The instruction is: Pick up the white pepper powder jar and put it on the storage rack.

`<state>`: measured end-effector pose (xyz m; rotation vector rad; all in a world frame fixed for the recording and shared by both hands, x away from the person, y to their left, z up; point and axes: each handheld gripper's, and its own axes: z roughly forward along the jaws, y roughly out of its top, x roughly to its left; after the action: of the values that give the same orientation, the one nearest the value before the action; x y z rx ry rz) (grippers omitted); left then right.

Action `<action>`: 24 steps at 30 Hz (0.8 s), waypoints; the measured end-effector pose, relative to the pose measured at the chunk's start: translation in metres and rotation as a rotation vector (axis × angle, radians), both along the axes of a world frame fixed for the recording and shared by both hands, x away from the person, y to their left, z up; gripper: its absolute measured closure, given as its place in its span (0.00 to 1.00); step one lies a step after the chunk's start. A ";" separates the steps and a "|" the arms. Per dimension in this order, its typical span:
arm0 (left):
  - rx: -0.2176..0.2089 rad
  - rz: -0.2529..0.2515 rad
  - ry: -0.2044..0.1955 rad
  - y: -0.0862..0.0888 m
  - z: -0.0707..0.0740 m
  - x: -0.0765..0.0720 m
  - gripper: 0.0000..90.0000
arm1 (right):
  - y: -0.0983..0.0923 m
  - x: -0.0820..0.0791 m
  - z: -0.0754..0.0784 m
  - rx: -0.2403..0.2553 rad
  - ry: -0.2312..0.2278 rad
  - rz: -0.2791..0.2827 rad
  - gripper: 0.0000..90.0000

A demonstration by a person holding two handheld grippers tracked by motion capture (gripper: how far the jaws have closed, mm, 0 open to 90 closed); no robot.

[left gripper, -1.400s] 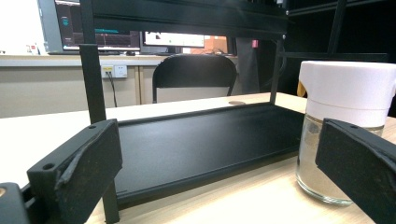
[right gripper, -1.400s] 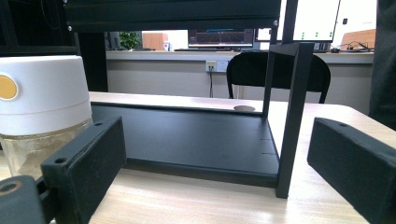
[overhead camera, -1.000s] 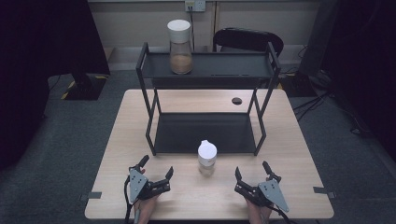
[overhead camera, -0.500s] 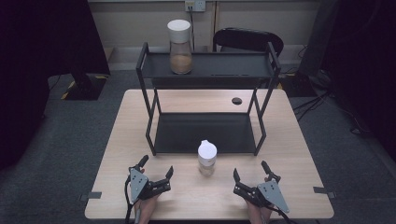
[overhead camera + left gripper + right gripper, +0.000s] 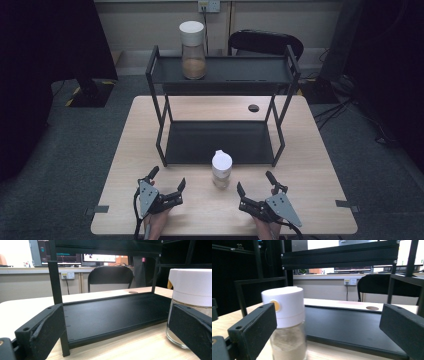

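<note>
A small glass jar (image 5: 221, 169) with a white lid stands upright on the wooden table (image 5: 140, 125), just in front of a black two-shelf rack (image 5: 220, 142). A taller white-lidded jar (image 5: 193, 49) with brown contents stands on the rack's top shelf. My left gripper (image 5: 166, 181) is open near the table's front edge, left of the small jar (image 5: 191, 305). To the jar's right, my right gripper (image 5: 255, 182) is open too, and the jar (image 5: 287, 325) stands just beyond its left jaw. Neither gripper holds anything.
A black chair (image 5: 265, 44) stands behind the table. A round cable hole (image 5: 253, 107) lies in the tabletop at the back right. The rack's lower shelf (image 5: 112, 315) is bare. Grey carpet surrounds the table, with dark furniture on both sides.
Both grippers have stayed almost still; the right one has shifted slightly left toward the small jar. The jars have not moved.
</note>
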<state>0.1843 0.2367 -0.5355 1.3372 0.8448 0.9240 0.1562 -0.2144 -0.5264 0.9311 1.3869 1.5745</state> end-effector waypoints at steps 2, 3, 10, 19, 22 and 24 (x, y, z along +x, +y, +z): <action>0.000 0.000 0.000 0.000 0.000 0.000 0.00 | 0.002 0.000 0.000 0.006 -0.006 0.003 0.00; 0.000 0.000 0.000 0.000 0.000 0.000 0.00 | 0.002 0.000 0.001 0.016 -0.007 0.008 0.00; 0.000 0.000 0.000 0.000 0.000 0.000 0.00 | 0.007 0.002 0.008 0.014 0.028 0.035 0.04; 0.000 0.006 0.000 -0.001 0.000 0.000 0.01 | 0.027 0.010 0.017 -0.018 0.042 0.063 0.03; 0.000 0.006 0.000 -0.001 0.000 0.000 0.01 | 0.031 0.015 0.020 -0.016 0.041 0.086 0.03; 0.000 0.006 0.000 -0.001 0.000 0.000 0.01 | 0.035 0.017 0.022 -0.021 0.043 0.092 0.02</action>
<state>0.1838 0.2357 -0.5355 1.3349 0.8494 0.9288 0.1733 -0.1797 -0.5045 0.9050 1.4919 1.6132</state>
